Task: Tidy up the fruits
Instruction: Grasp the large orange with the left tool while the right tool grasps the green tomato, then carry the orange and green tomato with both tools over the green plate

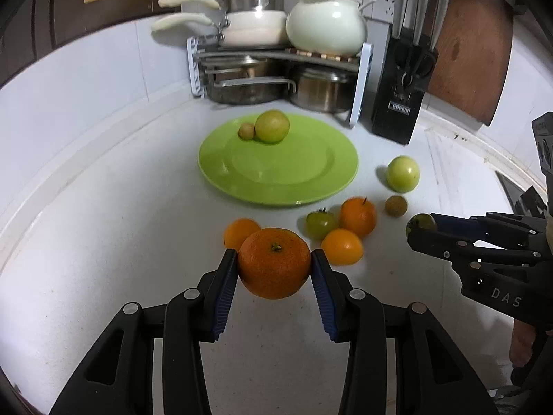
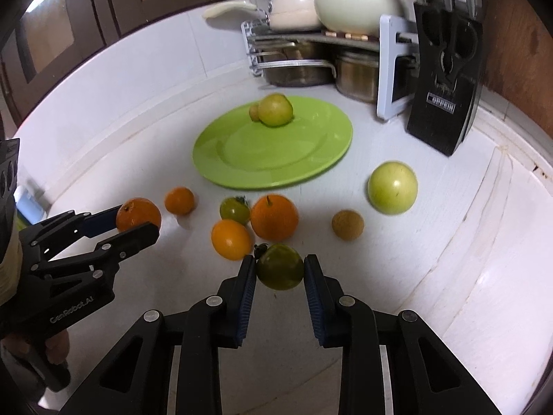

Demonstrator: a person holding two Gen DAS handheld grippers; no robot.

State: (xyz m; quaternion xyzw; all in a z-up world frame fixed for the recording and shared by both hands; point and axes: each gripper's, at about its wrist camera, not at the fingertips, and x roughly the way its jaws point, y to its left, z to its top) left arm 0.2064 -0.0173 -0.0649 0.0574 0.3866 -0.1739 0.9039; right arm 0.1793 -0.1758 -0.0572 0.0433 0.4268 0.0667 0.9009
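My left gripper is shut on a large orange and holds it above the counter; it also shows in the right wrist view. My right gripper is shut on a dark green tomato; it shows in the left wrist view too. A green plate holds a green fruit and a small brown fruit. Loose on the counter lie several oranges, a green tomato, a pale green apple and a brown longan.
A rack with pots and pans stands behind the plate, with a white kettle on top. A black knife block and a wooden board stand at the back right. The counter's raised rim curves along the left.
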